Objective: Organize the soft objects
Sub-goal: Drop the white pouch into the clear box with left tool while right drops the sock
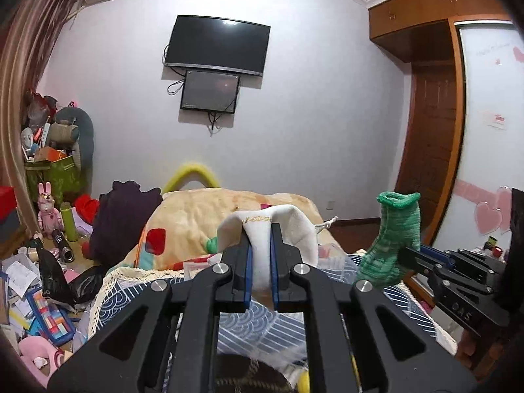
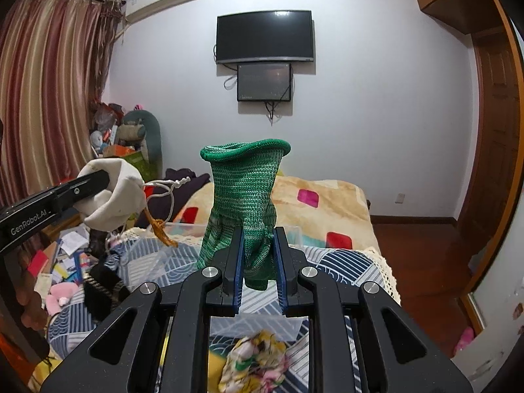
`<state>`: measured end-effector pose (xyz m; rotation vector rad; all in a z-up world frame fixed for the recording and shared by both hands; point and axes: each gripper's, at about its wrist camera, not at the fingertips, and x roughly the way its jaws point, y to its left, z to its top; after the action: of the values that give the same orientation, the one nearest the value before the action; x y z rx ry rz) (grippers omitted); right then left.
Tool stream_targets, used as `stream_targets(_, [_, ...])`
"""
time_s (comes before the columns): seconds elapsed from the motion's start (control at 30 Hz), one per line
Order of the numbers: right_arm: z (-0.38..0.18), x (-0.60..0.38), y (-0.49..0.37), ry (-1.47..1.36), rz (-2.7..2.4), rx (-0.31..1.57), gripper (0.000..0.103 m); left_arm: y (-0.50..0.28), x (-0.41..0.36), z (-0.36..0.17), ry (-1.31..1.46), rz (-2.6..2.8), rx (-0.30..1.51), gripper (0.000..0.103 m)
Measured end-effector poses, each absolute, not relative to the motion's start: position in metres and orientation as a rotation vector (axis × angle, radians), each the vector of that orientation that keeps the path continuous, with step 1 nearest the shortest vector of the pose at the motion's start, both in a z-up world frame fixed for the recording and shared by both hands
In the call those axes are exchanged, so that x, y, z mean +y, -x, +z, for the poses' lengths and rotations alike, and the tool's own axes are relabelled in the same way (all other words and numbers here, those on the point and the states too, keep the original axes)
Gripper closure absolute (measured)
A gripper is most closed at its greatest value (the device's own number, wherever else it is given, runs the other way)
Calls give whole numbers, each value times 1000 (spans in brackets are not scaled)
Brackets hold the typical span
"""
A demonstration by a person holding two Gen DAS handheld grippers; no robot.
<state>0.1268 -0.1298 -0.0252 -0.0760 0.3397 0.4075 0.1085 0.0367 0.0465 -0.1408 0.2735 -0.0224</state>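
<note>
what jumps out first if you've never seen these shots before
A green knit glove stands upright, cuff up, pinched in the right gripper at centre. To its left, the left gripper holds a white drawstring pouch above the bed. A dark TV hangs on the far wall.

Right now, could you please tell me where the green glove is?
The green glove is held upright in the right tongs above the bed, right of the white pouch.

Home bedroom: bed with patterned sheet and blanket, wall-mounted TV, striped curtains, air conditioner high on wall, wooden wardrobe, cluttered floor beside the bed's left edge.
</note>
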Motion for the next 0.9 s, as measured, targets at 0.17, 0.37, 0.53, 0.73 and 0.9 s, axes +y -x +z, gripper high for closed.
stream_targets(0.17, [-35,-122,-142,105,414,395,88,-136,38,31,133,10,347,95])
stream_targets(0.37, [-54,-117,-156,156,418,481,88,-161,40,6,130,29,476,95])
stream_targets(0.53, [-66,-113,-166,186,426,562,88,-170,38,-10,109,28,564,95])
stream_targets(0.73, [-70,-107,-171,216,437,625,87,-169,36,-21,98,36,630,92])
stream_targets(0.9, [-66,-106,-171,223,447,641,77,-167,35,-23,112,21,648,81])
